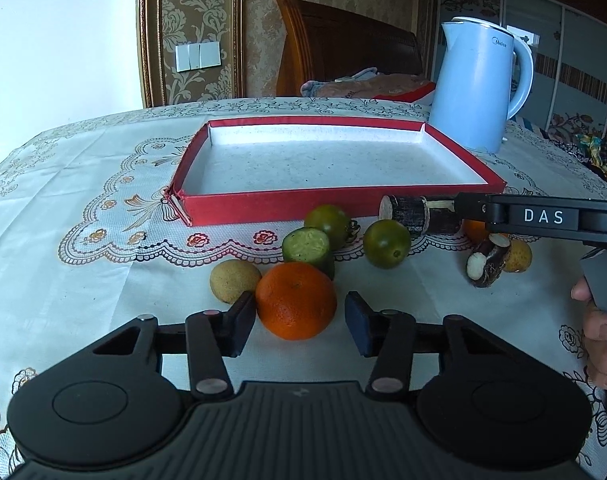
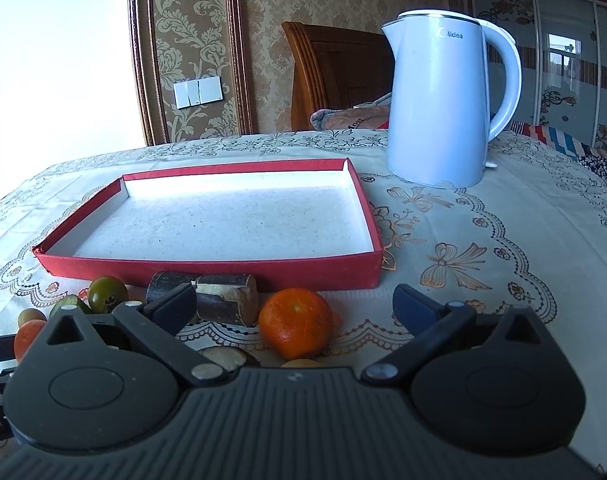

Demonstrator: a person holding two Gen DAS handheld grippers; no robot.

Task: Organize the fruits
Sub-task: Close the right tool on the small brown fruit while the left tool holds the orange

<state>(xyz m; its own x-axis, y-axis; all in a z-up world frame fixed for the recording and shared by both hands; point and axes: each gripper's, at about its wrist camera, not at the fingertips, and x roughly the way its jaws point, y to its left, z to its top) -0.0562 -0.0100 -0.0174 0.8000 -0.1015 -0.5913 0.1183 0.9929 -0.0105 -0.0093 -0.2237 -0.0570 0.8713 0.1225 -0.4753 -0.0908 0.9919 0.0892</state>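
Observation:
A shallow red tray [image 1: 279,203] [image 2: 207,270] with a white floor lies empty on the tablecloth. In front of it lie an orange [image 1: 296,300], a tan round fruit [image 1: 234,281], a cut green piece [image 1: 308,249], two green citrus [image 1: 329,221] [image 1: 386,243] and two dark sugarcane pieces [image 1: 419,214] [image 1: 488,261]. My left gripper [image 1: 299,322] is open, its pads on either side of the orange. My right gripper [image 2: 295,312] is open around a second orange [image 2: 295,322], next to a sugarcane piece [image 2: 219,298]; it shows side-on in the left wrist view [image 1: 543,218].
A light blue electric kettle [image 1: 477,84] [image 2: 443,104] stands behind the tray's right corner. A bed with a wooden headboard [image 1: 343,44] lies beyond the table. Another tan fruit [image 1: 519,256] lies at the right.

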